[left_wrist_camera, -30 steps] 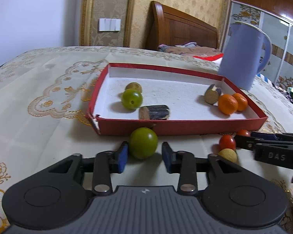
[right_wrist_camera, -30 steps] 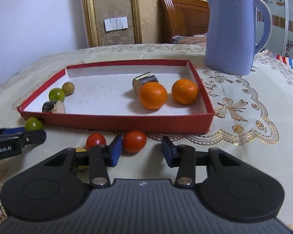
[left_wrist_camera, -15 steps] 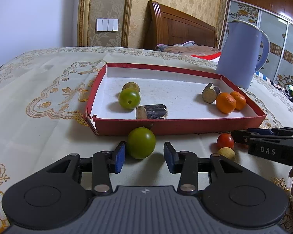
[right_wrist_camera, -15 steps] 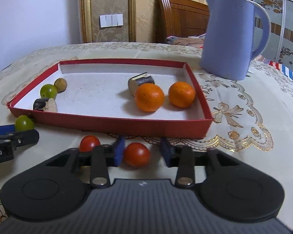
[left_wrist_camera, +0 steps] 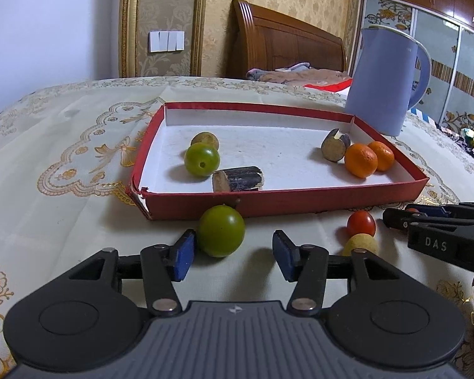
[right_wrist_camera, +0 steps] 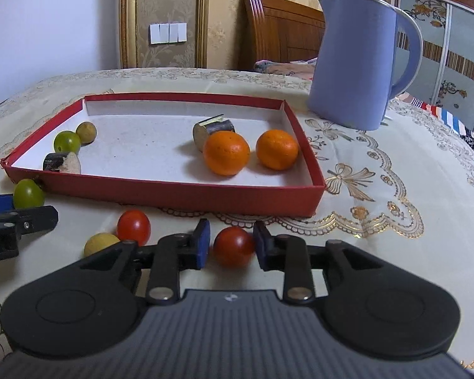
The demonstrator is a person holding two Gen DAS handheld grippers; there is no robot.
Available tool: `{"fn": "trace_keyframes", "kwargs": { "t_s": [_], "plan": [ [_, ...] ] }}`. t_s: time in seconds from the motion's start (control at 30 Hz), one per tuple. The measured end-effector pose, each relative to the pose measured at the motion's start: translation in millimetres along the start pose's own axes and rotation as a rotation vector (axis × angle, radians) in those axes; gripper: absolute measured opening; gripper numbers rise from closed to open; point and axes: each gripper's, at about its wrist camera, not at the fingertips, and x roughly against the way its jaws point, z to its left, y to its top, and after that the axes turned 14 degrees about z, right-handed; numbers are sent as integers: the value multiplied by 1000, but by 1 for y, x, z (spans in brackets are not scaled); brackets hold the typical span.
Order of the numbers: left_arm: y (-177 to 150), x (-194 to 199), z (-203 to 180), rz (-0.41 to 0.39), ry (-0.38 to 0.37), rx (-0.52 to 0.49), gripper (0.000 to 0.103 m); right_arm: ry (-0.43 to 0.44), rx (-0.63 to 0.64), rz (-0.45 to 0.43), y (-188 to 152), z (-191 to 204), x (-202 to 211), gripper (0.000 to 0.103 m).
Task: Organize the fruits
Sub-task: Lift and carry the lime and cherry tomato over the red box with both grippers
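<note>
A red tray holds a green fruit, a tan fruit, two dark cane pieces and two oranges. In front of the tray, a green fruit lies on the cloth between the tips of my left gripper. Its jaws are opening: the fruit sits by the left pad, with a gap to the right one. My right gripper is shut on a red cherry tomato. Another tomato and a yellow fruit lie to its left.
A tall blue jug stands behind the tray's right corner. The embroidered tablecloth stretches left of the tray. A wooden headboard and wall lie beyond the table's far edge.
The left jaws have spread wider, leaving the green fruit beside the left pad only. The right jaws have closed around the red tomato that lay ahead of them.
</note>
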Motion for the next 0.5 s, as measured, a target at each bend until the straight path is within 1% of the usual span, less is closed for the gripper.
{"fn": "trace_keyframes", "kwargs": {
  "t_s": [0.17, 0.33, 0.5],
  "plan": [
    [0, -1, -4, 4, 24, -20, 52, 1, -1, 0, 0, 0, 0, 29],
    [0, -1, -4, 4, 23, -19, 52, 8, -8, 0, 0, -2, 0, 29],
    [0, -2, -9, 8, 50, -41, 52, 16, -15, 0, 0, -3, 0, 29]
  ]
}}
